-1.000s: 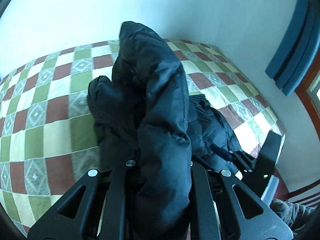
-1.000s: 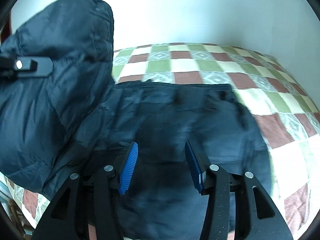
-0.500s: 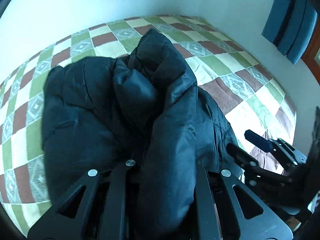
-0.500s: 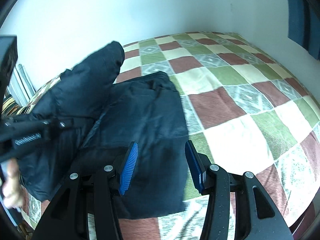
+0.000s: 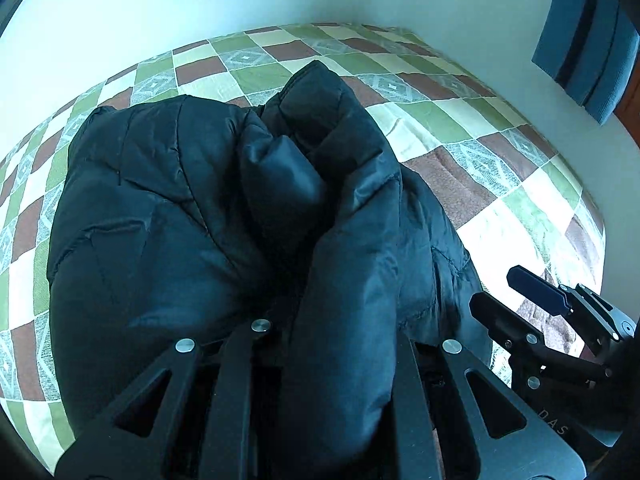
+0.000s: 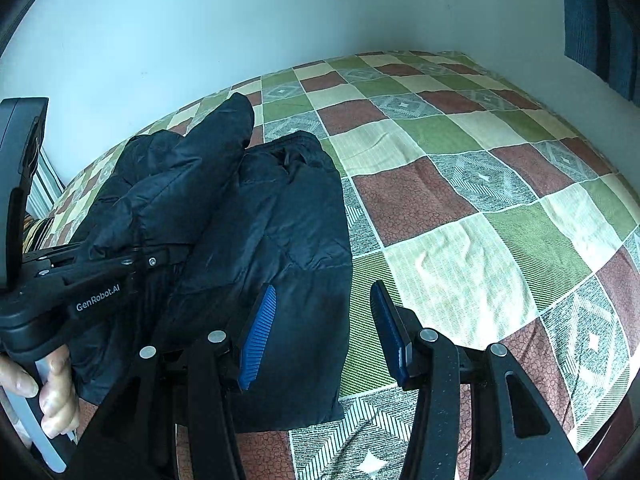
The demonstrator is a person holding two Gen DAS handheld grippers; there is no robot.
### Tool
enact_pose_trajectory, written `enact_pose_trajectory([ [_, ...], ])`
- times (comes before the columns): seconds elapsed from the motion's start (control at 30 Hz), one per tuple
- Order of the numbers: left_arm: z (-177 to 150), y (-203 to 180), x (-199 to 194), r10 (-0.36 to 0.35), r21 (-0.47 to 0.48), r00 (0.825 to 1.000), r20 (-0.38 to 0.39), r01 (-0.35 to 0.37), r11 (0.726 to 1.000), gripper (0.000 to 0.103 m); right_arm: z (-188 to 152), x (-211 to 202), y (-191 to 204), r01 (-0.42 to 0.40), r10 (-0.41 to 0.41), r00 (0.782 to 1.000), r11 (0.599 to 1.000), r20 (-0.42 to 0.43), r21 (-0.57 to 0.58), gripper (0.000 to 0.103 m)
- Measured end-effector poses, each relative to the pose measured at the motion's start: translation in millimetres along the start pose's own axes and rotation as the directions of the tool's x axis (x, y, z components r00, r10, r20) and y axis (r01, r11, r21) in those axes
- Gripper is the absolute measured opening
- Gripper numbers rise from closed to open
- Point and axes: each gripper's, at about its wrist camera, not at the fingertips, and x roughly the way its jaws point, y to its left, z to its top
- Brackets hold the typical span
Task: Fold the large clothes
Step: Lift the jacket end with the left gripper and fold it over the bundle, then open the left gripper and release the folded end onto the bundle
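A dark navy puffer jacket (image 5: 168,220) lies bunched on the checked bedspread (image 5: 440,120). My left gripper (image 5: 332,336) is shut on a thick fold of the jacket, which hides its fingertips; the fold rises in front of the camera. In the right wrist view the jacket (image 6: 288,232) lies folded near the bed's front left, with the left gripper (image 6: 132,258) clamped on its raised part. My right gripper (image 6: 322,328) is open and empty, blue pads apart, hovering over the jacket's near right corner. It also shows in the left wrist view (image 5: 516,300).
The bed with its green, brown and cream checks fills both views (image 6: 480,200). White walls stand behind it. A blue curtain (image 5: 588,36) hangs at the upper right. A hand (image 6: 48,384) holds the left gripper's handle.
My left gripper has lowered the held jacket fold onto the rest of the jacket. My right gripper has drawn back from over the jacket toward its near right corner, still open.
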Motion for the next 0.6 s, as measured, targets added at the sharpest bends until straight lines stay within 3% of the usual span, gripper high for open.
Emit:
enact_pose_trajectory([
  [0.47, -3.5, -2.9, -9.8, 0.022, 0.024, 0.999, 0.030, -0.022, 0.999, 0.016, 1.5, -10.6, -2.7, 0.073, -0.073, 0.997, 0.997, 0.013, -0.018, 0.050],
  [0.6, -6.0, -2.7, -22.1, 0.033, 0.017, 0.998, 0.050, -0.034, 0.999, 0.019, 4.0, -18.7, -3.5, 0.097, -0.097, 0.995, 0.995, 0.026, -0.027, 0.057],
])
